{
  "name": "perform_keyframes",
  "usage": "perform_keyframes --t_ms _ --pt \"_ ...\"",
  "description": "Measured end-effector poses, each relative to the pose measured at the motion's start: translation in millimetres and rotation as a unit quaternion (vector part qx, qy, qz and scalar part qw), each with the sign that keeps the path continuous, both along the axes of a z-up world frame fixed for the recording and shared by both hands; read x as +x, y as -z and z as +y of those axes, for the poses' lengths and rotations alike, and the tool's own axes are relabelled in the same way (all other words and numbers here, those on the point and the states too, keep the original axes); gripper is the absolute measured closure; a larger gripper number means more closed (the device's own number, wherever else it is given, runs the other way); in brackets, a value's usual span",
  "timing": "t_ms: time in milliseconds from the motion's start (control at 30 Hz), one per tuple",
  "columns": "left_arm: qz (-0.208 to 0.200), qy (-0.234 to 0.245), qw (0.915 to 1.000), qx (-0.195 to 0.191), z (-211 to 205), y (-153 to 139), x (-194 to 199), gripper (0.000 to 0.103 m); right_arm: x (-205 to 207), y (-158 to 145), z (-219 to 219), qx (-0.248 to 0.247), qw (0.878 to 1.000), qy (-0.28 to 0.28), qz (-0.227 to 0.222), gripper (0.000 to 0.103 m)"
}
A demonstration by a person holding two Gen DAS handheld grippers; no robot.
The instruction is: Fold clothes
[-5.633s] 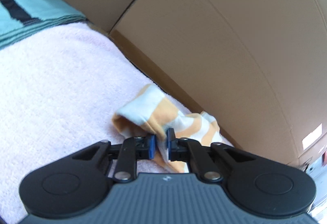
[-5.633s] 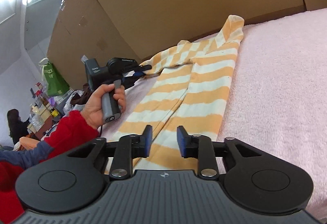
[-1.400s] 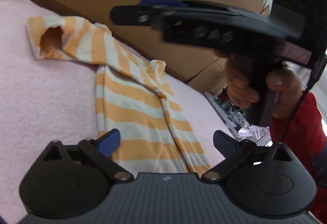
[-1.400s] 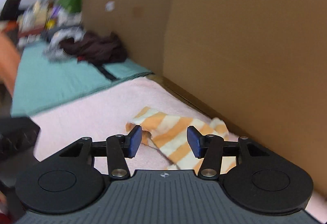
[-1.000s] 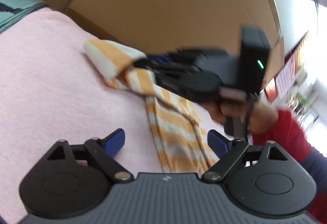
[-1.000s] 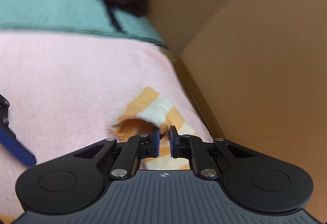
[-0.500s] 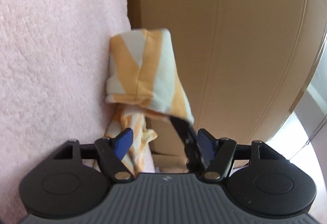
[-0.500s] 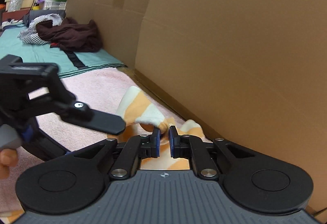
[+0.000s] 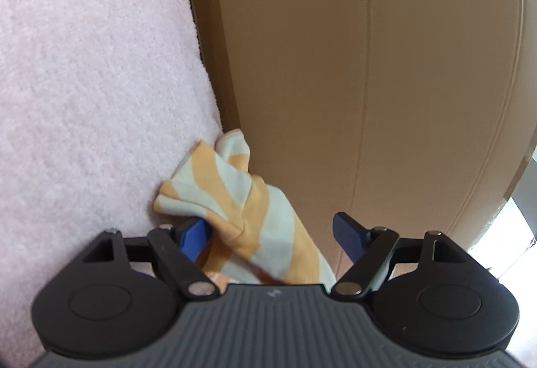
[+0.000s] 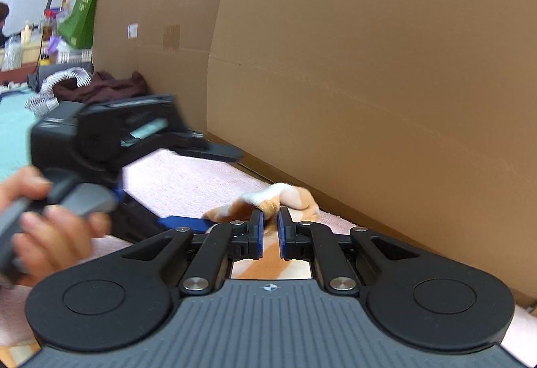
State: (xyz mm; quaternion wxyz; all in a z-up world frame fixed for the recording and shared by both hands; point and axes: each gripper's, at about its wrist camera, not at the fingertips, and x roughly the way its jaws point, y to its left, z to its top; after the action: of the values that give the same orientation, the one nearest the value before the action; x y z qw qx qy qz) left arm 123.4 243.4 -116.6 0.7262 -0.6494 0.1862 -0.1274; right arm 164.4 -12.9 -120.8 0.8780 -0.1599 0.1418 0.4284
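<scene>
An orange-and-white striped garment [image 9: 231,200] lies on the pink blanket [image 9: 84,83] against the cardboard wall. A bunched sleeve end of it [image 10: 285,195] sticks out past my right gripper [image 10: 270,217], which is shut on the fabric. My left gripper [image 9: 270,233] has wide jaws that are opening. The striped sleeve runs between them, touching the left pad [image 9: 193,237] and well apart from the right one. In the right wrist view a person's hand [image 10: 43,233] holds the left gripper [image 10: 214,187] just to the left of the sleeve.
A tall cardboard wall [image 10: 369,83] runs along the blanket's far edge, close behind the garment. Farther left are a teal mat [image 10: 13,133], a pile of dark clothes [image 10: 100,89] and a green bag [image 10: 80,19] on a cluttered table.
The sleeve end has come down from hanging high to near the blanket's edge. My left gripper has closed in so the sleeve lies between its jaws. The right gripper stays shut on the fabric.
</scene>
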Motion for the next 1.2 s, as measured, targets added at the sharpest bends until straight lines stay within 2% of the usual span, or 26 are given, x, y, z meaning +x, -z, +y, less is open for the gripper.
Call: perform_keyframes --t_ms 33,100,167,233,300,333,400,500,567,667,733,767,800,833,900,933,967,1033,1133,1200 --pt "0.001 0.000 1.0000 0.005 0.6 -0.5 2.0 0.036 -3.1 1.1 -2.1 0.002 1.000 -0.001 0.003 0.095" --pt "0.005 0.002 0.9997 0.024 4.1 -2.3 6.9 0.081 -8.7 4.3 -6.1 0.003 1.000 -0.003 0.011 0.095" --pt "-0.006 0.004 0.9988 0.048 6.3 -9.5 7.3 0.096 -13.5 8.8 -10.2 -0.004 1.000 -0.001 0.020 0.094" --pt "-0.028 0.010 0.9954 0.091 6.6 -24.3 7.7 0.103 -17.0 13.6 -16.2 -0.014 0.999 0.005 0.033 0.092" --pt "-0.057 0.024 0.9868 0.150 2.4 -43.5 10.3 0.103 -16.2 13.7 -28.0 0.002 0.998 0.018 0.061 0.082" --pt "-0.068 0.036 0.9806 0.180 -2.8 -51.3 13.4 0.103 -14.7 12.1 -35.7 0.020 0.996 0.026 0.080 0.076" --pt "-0.091 0.058 0.9645 0.241 -13.9 -65.9 18.4 0.103 -6.9 5.4 -55.1 0.068 0.989 0.045 0.126 0.073" --pt "-0.129 0.087 0.9315 0.329 -39.5 -76.2 10.9 0.103 8.3 -3.1 -81.8 0.135 0.970 0.071 0.190 0.068" --pt "-0.154 0.102 0.9109 0.369 -57.4 -75.2 3.9 0.103 17.8 -6.0 -95.4 0.170 0.956 0.079 0.225 0.067" --pt "-0.168 0.110 0.8723 0.446 -86.6 -74.9 -2.9 0.103 29.7 -5.0 -107.8 0.201 0.935 0.089 0.279 0.062" --pt "-0.175 0.119 0.8504 0.482 -98.7 -76.2 -14.5 0.103 35.0 -4.9 -108.5 0.214 0.922 0.093 0.308 0.060" --pt "-0.179 0.125 0.8424 0.493 -104.4 -76.7 -17.8 0.103 38.0 -5.6 -106.9 0.220 0.916 0.096 0.321 0.060" --pt "-0.182 0.127 0.8365 0.501 -110.5 -75.4 -17.1 0.103 39.9 -7.2 -105.4 0.223 0.911 0.100 0.331 0.059" --pt "-0.184 0.130 0.8306 0.509 -116.6 -74.0 -16.5 0.103 40.6 -11.3 -101.2 0.214 0.913 0.105 0.331 0.059" --pt "-0.190 0.135 0.8185 0.525 -128.9 -71.3 -15.1 0.103 41.5 -21.0 -90.9 0.189 0.920 0.116 0.323 0.059" --pt "-0.193 0.138 0.8123 0.533 -135.0 -70.0 -14.4 0.103 41.3 -27.4 -82.0 0.168 0.927 0.122 0.312 0.057" --pt "-0.194 0.140 0.8088 0.537 -139.6 -68.6 -13.9 0.103 41.1 -32.5 -72.5 0.145 0.933 0.128 0.303 0.049" --pt "-0.192 0.142 0.8093 0.537 -144.6 -66.1 -13.4 0.103 40.7 -38.1 -60.0 0.115 0.936 0.155 0.293 0.046" --pt "-0.188 0.141 0.8032 0.547 -151.7 -65.2 -11.9 0.103 40.8 -44.4 -44.3 0.072 0.942 0.171 0.280 0.046" --pt "-0.186 0.141 0.8061 0.544 -152.5 -64.7 -10.2 0.103 41.4 -44.1 -32.7 0.029 0.944 0.191 0.266 0.046"
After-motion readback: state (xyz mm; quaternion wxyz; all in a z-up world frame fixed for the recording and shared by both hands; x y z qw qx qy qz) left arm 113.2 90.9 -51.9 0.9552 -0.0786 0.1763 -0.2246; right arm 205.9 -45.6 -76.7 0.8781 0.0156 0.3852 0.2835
